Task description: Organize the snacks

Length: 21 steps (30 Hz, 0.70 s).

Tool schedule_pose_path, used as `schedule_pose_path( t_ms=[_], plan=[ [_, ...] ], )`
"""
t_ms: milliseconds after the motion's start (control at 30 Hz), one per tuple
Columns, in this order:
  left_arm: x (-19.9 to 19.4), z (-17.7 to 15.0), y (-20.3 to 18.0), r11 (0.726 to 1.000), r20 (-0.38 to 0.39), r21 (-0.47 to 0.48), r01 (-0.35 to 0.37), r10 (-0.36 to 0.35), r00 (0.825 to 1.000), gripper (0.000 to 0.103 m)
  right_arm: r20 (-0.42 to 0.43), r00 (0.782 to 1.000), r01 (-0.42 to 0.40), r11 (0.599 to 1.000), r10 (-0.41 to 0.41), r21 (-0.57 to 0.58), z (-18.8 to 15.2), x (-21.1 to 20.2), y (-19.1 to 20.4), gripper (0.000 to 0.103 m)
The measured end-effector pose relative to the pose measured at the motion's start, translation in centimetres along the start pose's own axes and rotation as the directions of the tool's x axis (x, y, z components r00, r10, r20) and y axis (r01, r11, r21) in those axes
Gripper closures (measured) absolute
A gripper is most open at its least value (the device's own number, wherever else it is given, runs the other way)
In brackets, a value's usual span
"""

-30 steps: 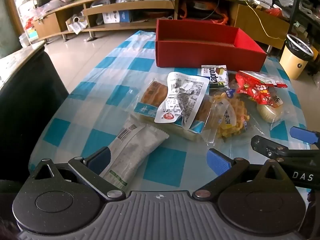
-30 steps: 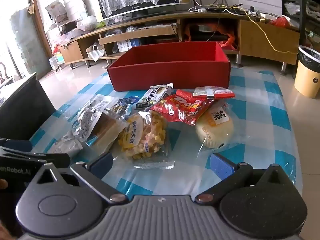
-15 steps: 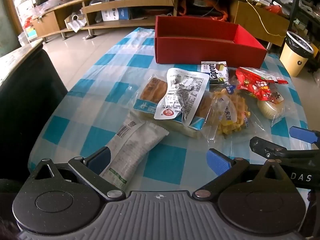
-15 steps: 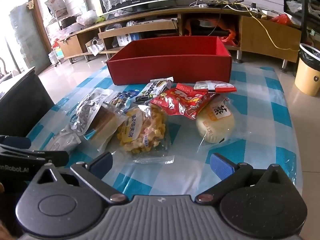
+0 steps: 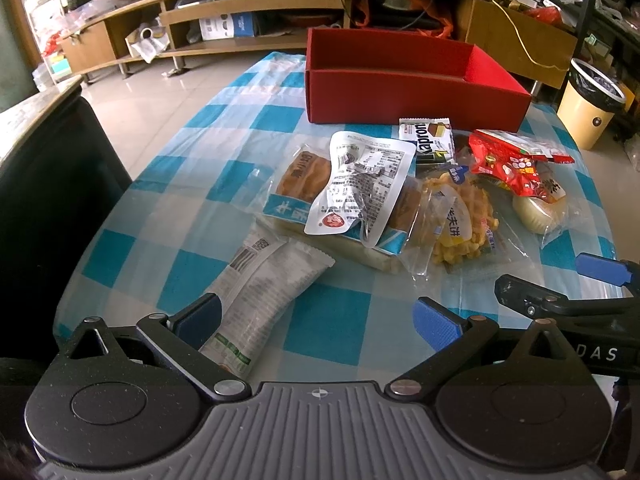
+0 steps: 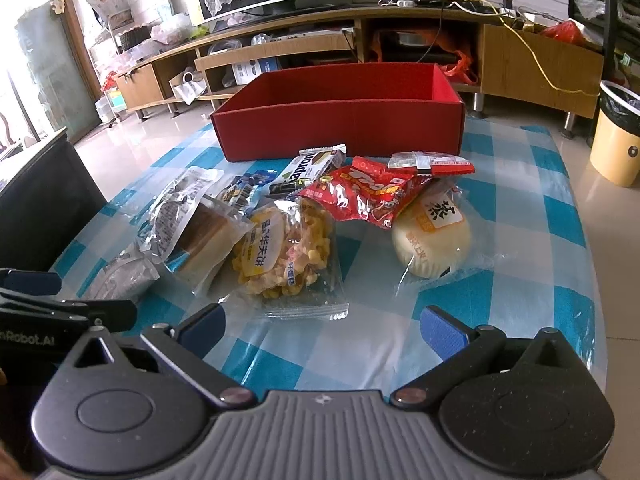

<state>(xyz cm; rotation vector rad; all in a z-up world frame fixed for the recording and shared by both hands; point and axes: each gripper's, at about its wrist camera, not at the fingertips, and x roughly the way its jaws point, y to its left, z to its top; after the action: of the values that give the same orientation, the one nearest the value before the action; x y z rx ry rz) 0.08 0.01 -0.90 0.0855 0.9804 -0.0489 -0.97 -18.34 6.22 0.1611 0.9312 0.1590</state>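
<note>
A: Left tongs [image 5: 316, 316] spread wide, empty, at the bench's near edge; the grey-white packet [image 5: 264, 292] lies right beside the left finger.

B: Snacks heaped mid-bench, likely staged for the red box [image 6: 340, 120] at the far edge, which looks empty.

A: Right tongs [image 6: 322, 326] gaping too, waffle pack [image 6: 288, 256] just ahead, bun [image 6: 434, 236] rightward.

The left gripper [image 5: 318, 314] sits low in the frame, its blue fingers wide apart; a grey snack packet [image 5: 262, 290] lies by the left finger; more snacks pile mid-frame; a red box [image 5: 412, 94] stands above them.
</note>
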Motion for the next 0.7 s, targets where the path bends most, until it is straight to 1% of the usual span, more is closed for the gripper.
schedule_pose_path(
  t_ms=[700],
  plan=[
    [0.04, -0.02, -0.18, 1.000, -0.010, 0.017, 0.014, -0.014, 1.000, 0.000, -0.030, 1.000, 0.006, 1.000, -0.006, -0.017, -0.25, 0.49, 0.16, 0.000]
  ],
)
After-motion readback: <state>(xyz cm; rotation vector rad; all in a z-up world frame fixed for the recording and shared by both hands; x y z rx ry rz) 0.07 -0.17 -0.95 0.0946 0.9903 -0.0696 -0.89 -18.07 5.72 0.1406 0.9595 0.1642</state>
